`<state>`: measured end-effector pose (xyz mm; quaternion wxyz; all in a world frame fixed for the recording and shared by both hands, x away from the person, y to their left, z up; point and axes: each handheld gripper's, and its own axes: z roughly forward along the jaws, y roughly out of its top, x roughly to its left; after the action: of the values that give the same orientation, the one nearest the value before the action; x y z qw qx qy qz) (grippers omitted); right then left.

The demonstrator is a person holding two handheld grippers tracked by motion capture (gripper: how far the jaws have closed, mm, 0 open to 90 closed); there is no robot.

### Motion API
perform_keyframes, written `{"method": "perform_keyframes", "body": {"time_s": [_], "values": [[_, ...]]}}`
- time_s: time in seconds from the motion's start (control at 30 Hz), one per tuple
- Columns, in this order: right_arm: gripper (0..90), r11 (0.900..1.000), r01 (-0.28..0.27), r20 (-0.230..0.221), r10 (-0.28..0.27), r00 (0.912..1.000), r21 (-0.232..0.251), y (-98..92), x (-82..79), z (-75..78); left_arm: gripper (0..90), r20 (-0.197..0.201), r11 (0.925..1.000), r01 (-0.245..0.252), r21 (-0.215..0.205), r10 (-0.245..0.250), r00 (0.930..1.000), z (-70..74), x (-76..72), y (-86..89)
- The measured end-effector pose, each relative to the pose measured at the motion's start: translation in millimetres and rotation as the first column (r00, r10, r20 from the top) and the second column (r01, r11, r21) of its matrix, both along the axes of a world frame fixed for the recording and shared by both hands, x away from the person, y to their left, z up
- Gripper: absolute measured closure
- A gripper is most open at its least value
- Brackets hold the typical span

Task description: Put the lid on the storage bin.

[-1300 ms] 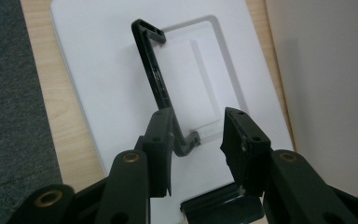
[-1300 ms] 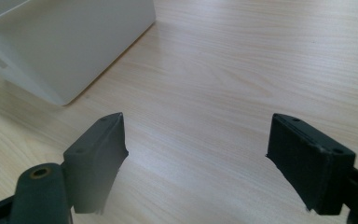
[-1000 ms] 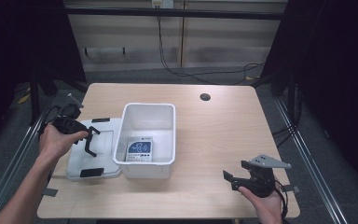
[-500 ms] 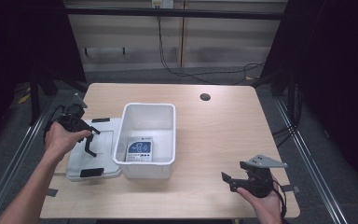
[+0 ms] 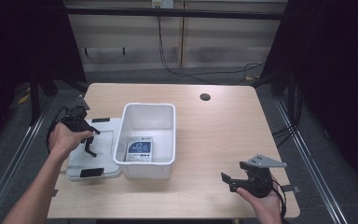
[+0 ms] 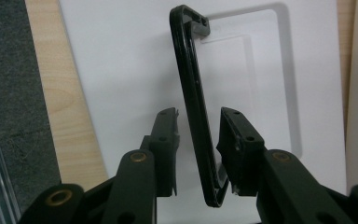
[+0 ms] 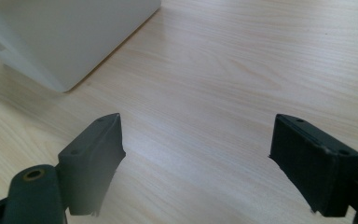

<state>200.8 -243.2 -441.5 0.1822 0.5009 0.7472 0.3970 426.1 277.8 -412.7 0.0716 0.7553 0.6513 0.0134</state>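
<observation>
A white bin stands mid-table with a blue-and-white packet lying in it. Its white lid lies flat against the bin's left side, with black clips at its near and far ends. My left gripper hovers over the lid. In the left gripper view a thin black handle stands up off the lid, between the narrowly open jaws of the left gripper, with slim gaps on both sides. Low at the table's front right, my right gripper is wide open and empty; the right gripper faces the bare wood.
A corner of the bin lies ahead and to the left in the right gripper view. A small dark round hole marks the table's far side. Metal rails run along both sides of the table, and dark floor surrounds it.
The left hand has shifted slightly over the lid with the black handle still between its jaws. The right gripper has barely moved.
</observation>
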Motion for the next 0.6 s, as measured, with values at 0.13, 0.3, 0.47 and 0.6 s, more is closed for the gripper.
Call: {"method": "perform_keyframes", "body": {"time_s": [0.13,0.3,0.47,0.6], "values": [[16.9,1.000,-0.005,-0.008,0.005,1.0000,-0.002,0.8,0.4,-0.4,72.2,-0.011,1.0000,0.000,0.006,0.000,0.9999,-2.0,1.8,-3.0],[16.9,1.000,-0.011,-0.009,0.011,0.9999,-0.005,1.4,0.6,-0.7,71.1,-0.023,1.0000,0.003,0.000,-0.003,0.9997,-3.7,3.4,-6.3],[16.7,1.000,-0.007,-0.009,0.007,0.9999,0.001,0.7,1.1,-1.0,67.0,-0.028,1.0000,-0.009,-0.004,0.009,0.9996,-8.0,5.9,-8.3],[16.6,1.000,-0.008,-0.009,0.008,0.9999,0.001,0.8,1.0,-0.9,73.0,-0.027,0.9998,-0.015,-0.011,0.014,0.9995,-8.6,7.1,-9.9]]}}
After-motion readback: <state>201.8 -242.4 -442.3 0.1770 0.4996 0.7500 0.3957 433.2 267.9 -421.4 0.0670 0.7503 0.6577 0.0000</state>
